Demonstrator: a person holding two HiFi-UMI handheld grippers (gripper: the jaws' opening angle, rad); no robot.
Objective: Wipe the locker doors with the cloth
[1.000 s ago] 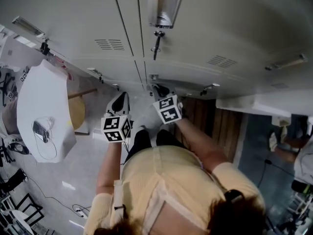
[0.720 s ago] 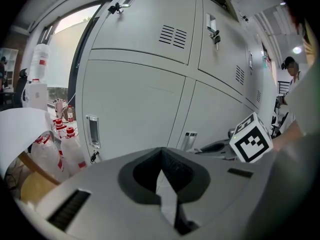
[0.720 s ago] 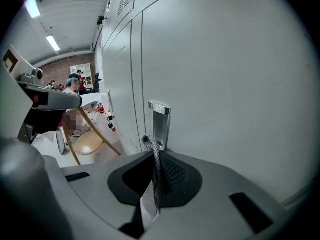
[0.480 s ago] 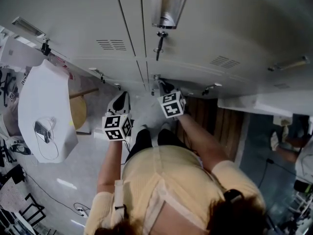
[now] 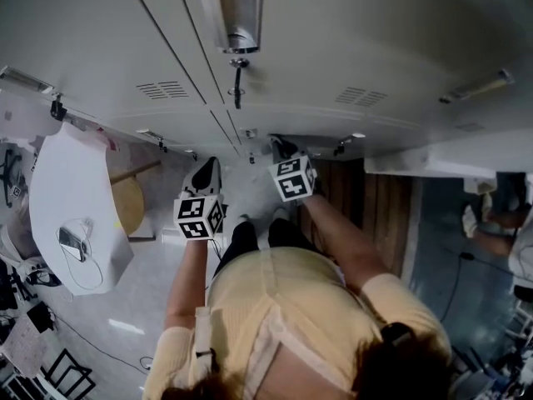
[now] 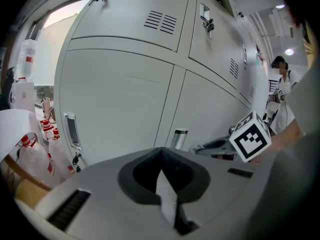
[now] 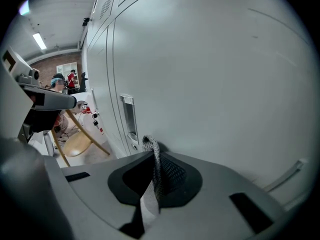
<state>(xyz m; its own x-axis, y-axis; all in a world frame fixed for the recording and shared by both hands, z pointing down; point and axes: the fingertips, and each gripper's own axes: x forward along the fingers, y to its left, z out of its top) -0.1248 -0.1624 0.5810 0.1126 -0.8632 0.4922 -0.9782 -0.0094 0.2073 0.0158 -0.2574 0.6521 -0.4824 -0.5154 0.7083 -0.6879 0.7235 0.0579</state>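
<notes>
Pale grey locker doors (image 5: 350, 65) fill the top of the head view. A grey mesh cloth (image 7: 155, 159) is pinched in my right gripper (image 7: 152, 176), whose jaws are shut on it. The cloth's bunched tip sits just short of a lower door (image 7: 215, 79), near a recessed handle (image 7: 129, 118). In the head view my right gripper (image 5: 280, 150) is low against the lockers. To its left my left gripper (image 5: 206, 172) is held back from the doors. It (image 6: 162, 179) is shut with nothing in it, facing a lower door (image 6: 120, 99).
A white table (image 5: 71, 198) with a phone and cable stands at the left, a wooden stool (image 5: 129, 197) beside it. A key (image 5: 237, 83) hangs from an upper door under a clear cylinder (image 5: 233, 11). Wooden panels (image 5: 383, 215) and another person (image 5: 500, 232) are at the right.
My right gripper has edged a little closer to the lockers. The head view has swung, so the lockers and table shift left. The left gripper has hardly moved.
</notes>
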